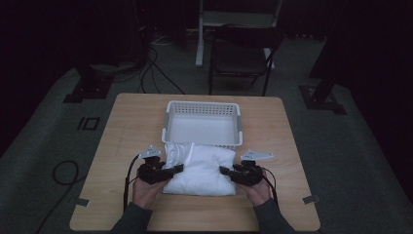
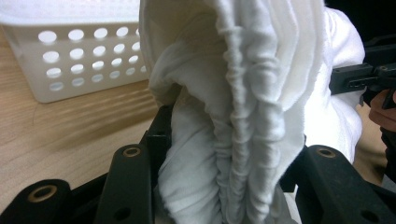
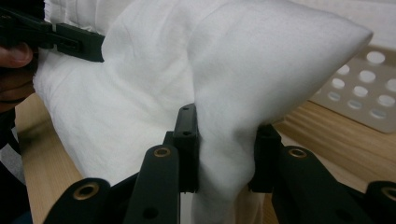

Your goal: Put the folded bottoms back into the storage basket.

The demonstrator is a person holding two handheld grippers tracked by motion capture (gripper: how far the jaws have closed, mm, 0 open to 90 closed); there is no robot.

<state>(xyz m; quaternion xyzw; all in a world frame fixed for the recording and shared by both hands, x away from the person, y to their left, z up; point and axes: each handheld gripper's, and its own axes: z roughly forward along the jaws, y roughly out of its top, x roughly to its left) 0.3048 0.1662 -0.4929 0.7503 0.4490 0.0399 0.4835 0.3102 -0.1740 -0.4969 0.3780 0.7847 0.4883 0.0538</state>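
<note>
Clearly, both the left gripper (image 1: 176,168) and right gripper (image 1: 224,170) are clamped on the white folded cloth (image 1: 202,168), one at each end. It lies on the table (image 1: 122,146) just near of the white basket (image 1: 203,108). Judging by this, the lift into the basket is not yet done.

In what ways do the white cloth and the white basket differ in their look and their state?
The white cloth is soft, creased and folded into a bundle; the white basket is stiff, with walls full of round holes. The cloth is gripped at both sides by the left tool and the right tool; the basket stands untouched behind it. Both are white and are on the wooden table.
</note>
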